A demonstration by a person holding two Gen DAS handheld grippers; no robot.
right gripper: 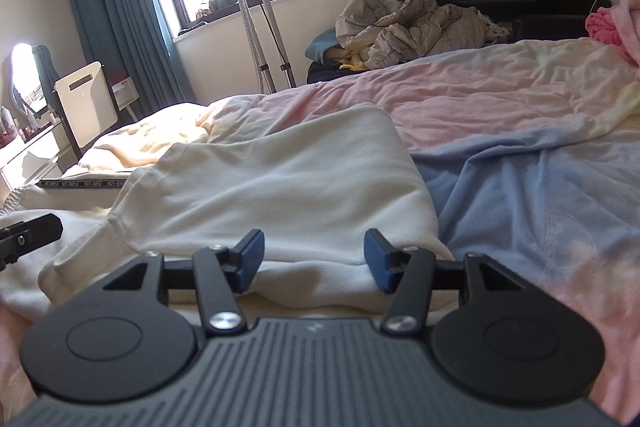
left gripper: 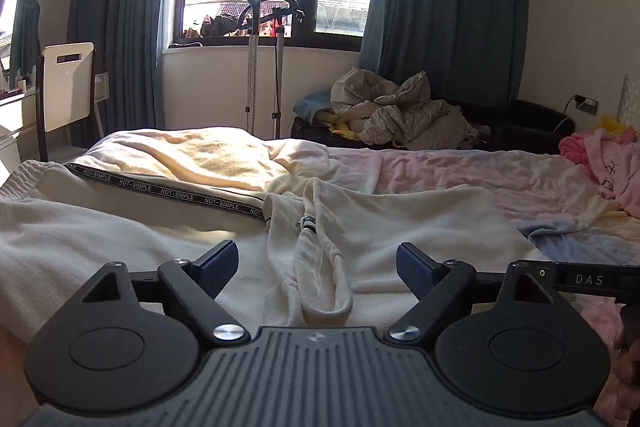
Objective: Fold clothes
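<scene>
A cream-white garment [left gripper: 380, 223] with a drawstring [left gripper: 308, 223] and a black "NOT-SIMPLE" band [left gripper: 176, 193] lies spread on the bed. My left gripper [left gripper: 318, 267] is open, low over the bunched middle fold, with cloth between the blue pads but not pinched. In the right wrist view the same garment [right gripper: 280, 179] lies flat, its ribbed hem [right gripper: 316, 287] nearest. My right gripper [right gripper: 314, 259] is open over that hem, holding nothing. The left gripper's tip [right gripper: 32, 231] shows at the left edge.
The bed has a pastel pink and blue cover [right gripper: 520, 155]. Pink clothes [left gripper: 612, 163] lie at its far right. A grey duvet heap [left gripper: 396, 111] sits on a dark sofa beyond the bed. A stand [left gripper: 276, 67] is by the window. A white chair [left gripper: 66, 87] stands left.
</scene>
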